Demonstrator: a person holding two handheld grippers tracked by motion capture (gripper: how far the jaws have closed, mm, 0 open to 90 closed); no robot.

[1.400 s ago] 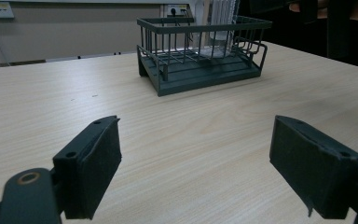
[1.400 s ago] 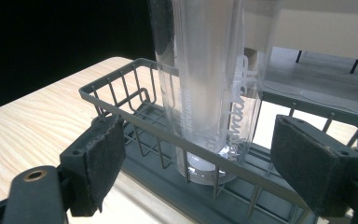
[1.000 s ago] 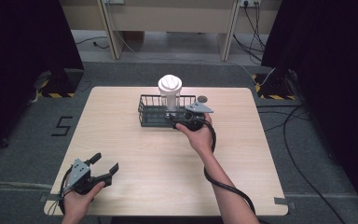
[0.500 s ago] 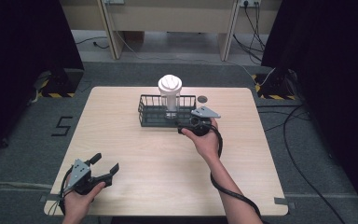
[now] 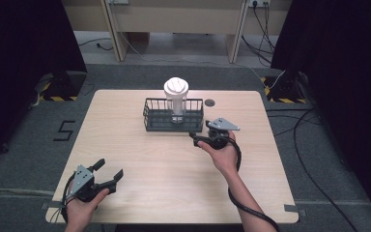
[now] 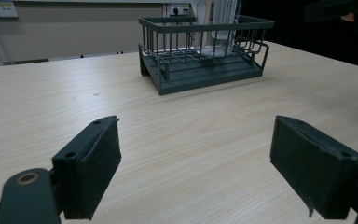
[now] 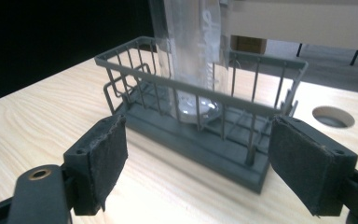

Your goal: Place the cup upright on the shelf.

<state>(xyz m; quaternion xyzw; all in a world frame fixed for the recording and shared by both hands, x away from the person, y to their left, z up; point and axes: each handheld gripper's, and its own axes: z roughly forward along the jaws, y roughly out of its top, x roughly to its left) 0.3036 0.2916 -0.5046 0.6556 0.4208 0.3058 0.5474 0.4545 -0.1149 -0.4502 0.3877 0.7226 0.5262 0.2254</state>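
A dark grey wire basket [image 5: 160, 121] stands at the table's far middle, with a clear tumbler [image 5: 176, 99] with a white lid upright inside it. My right gripper [image 5: 196, 138] is open just off the basket's near right corner, touching nothing. In the right gripper view the basket [image 7: 242, 158] and tumbler [image 7: 191, 56] sit close ahead of the right gripper [image 7: 198, 172], whose jaws stand wide apart. My left gripper [image 5: 108, 170] rests open at the near left of the table. From the left gripper view the basket [image 6: 205, 77] is far beyond the empty left gripper [image 6: 205, 172].
A round cable hole [image 5: 209, 102] lies in the table [image 5: 135, 145] just right of the basket, also seen as a hole [image 7: 333, 116] in the right gripper view. Cables trail over the floor at the right. Dark curtains flank the table.
My right gripper has drawn back from the basket, toward the near right. The tumbler, the basket and the left gripper have stayed put.
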